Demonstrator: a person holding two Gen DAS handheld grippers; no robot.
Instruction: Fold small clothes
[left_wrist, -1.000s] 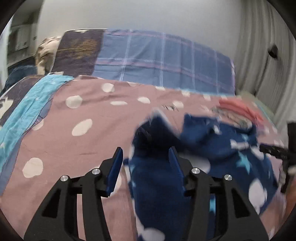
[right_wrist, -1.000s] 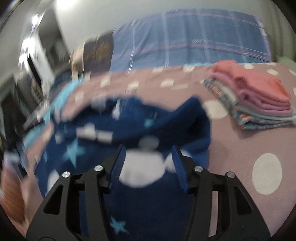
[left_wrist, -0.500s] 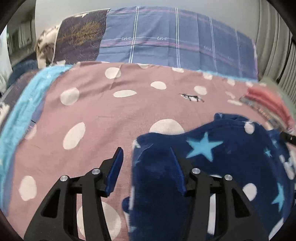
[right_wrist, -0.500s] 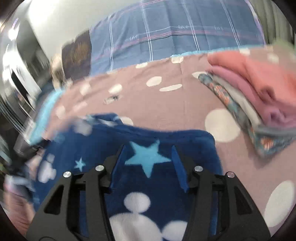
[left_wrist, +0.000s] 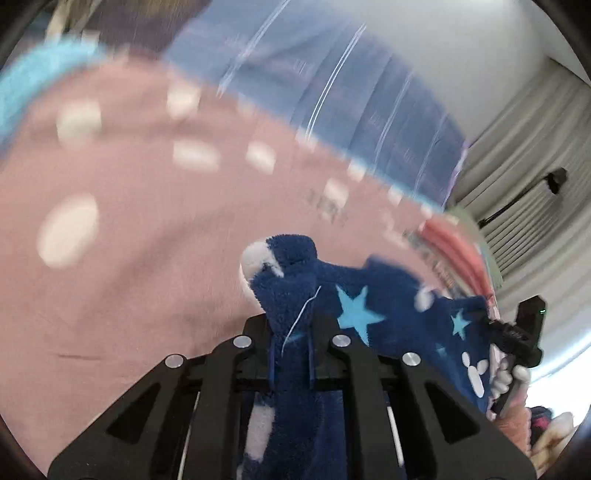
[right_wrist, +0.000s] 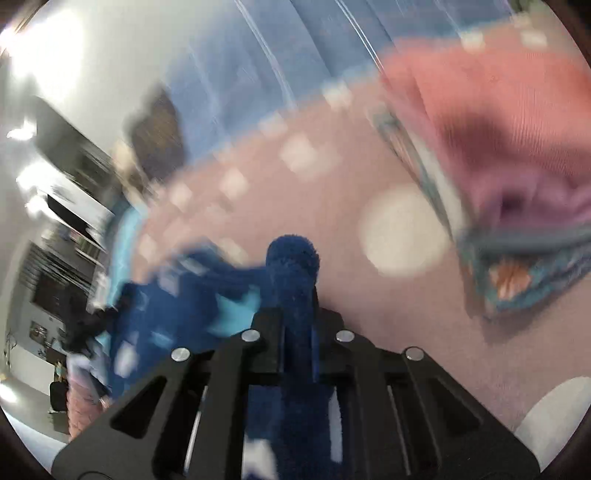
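Two black grippers, left gripper (left_wrist: 291, 354) and right gripper (right_wrist: 297, 343), each clamp the fluffy navy star-patterned garment (left_wrist: 373, 306); judged best practice: keep its edge taut and level.

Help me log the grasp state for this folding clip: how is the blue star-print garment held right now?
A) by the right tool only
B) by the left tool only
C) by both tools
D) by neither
C: the left tool and the right tool each have their fingers pinched shut on a bunch of the blue star-print garment.
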